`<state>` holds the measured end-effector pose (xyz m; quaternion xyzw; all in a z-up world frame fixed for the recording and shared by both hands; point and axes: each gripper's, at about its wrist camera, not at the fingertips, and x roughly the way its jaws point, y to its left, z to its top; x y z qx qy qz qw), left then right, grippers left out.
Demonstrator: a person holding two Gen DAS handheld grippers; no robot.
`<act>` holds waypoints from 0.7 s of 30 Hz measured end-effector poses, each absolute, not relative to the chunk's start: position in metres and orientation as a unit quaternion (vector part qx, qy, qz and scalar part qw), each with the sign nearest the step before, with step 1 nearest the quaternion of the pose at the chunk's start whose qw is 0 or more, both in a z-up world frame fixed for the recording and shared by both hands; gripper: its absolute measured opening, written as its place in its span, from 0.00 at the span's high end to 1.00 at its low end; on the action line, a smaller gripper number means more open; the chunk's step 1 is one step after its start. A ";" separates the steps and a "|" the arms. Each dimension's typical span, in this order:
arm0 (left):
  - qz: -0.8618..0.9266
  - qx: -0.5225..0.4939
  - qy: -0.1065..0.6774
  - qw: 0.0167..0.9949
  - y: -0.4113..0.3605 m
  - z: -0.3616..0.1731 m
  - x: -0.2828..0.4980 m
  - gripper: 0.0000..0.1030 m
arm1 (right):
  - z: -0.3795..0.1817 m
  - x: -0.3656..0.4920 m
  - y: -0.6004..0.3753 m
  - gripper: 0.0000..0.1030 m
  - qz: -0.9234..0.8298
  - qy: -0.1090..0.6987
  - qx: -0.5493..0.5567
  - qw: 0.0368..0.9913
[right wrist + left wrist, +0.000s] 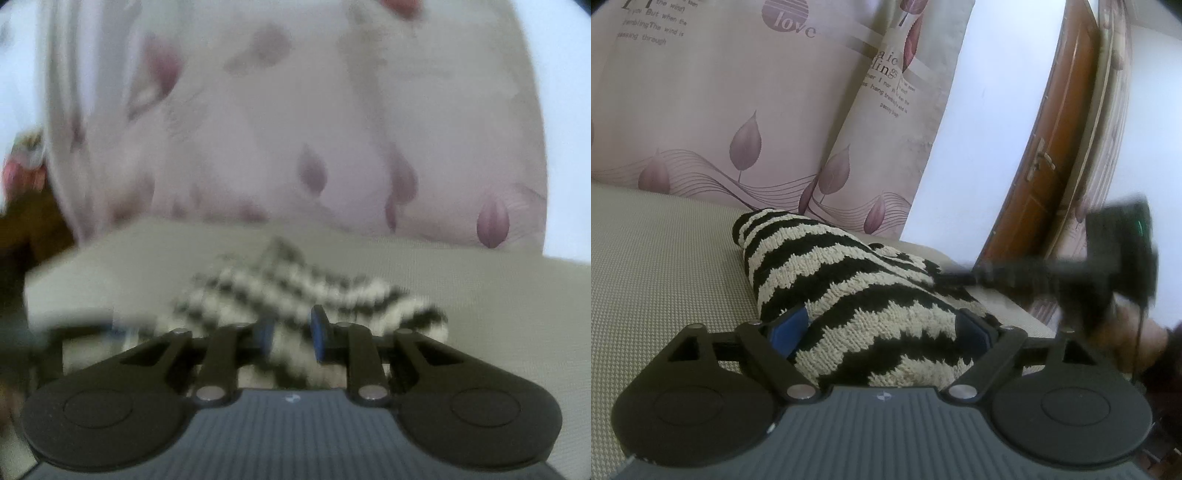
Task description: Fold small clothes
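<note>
A black-and-cream striped knit garment (pixel 849 280) lies bunched on the beige sofa seat (pixel 657 266). My left gripper (pixel 882 332) stands wide open, with the near end of the knit bulging between its blue pads (pixel 786 330). My right gripper (pixel 956 277) comes in blurred from the right, its tips at the garment's far right side. In the right wrist view, which is blurred, the right gripper (pixel 291 332) has its blue pads (pixel 319 332) close together, shut on a narrow fold of the striped garment (pixel 295 288).
Pale pink cushions with purple leaves (pixel 720 110) stand along the back of the seat. A brown wooden door (pixel 1056 155) and a white wall (pixel 979 129) lie to the right. A person's hand (pixel 1126 343) holds the right gripper. The seat's edge (pixel 66 291) drops off at left.
</note>
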<state>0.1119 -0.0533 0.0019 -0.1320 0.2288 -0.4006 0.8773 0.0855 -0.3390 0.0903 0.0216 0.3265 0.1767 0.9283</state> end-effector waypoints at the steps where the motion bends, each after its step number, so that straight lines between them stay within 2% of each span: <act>1: -0.402 -0.131 0.228 0.877 -0.054 0.002 0.112 0.16 | 0.081 0.077 -0.334 0.81 0.172 0.344 -0.011 0.923; 3: -0.405 -0.124 0.226 0.877 -0.056 0.003 0.110 0.14 | 0.058 0.061 -0.336 0.82 0.151 0.353 -0.052 0.922; 6: -0.403 -0.109 0.225 0.880 -0.059 0.004 0.108 0.11 | 0.053 0.055 -0.356 0.81 0.152 0.339 0.020 0.928; 12: -0.398 -0.107 0.227 0.882 -0.060 0.003 0.107 0.09 | 0.075 0.041 -0.377 0.80 0.119 0.317 0.088 0.937; 17: -0.398 -0.106 0.227 0.882 -0.060 0.002 0.106 0.07 | 0.075 0.018 -0.413 0.78 0.116 0.306 0.204 0.923; 21: -0.399 -0.105 0.227 0.882 -0.059 0.002 0.106 0.04 | 0.072 0.010 -0.413 0.68 0.131 0.315 0.214 0.915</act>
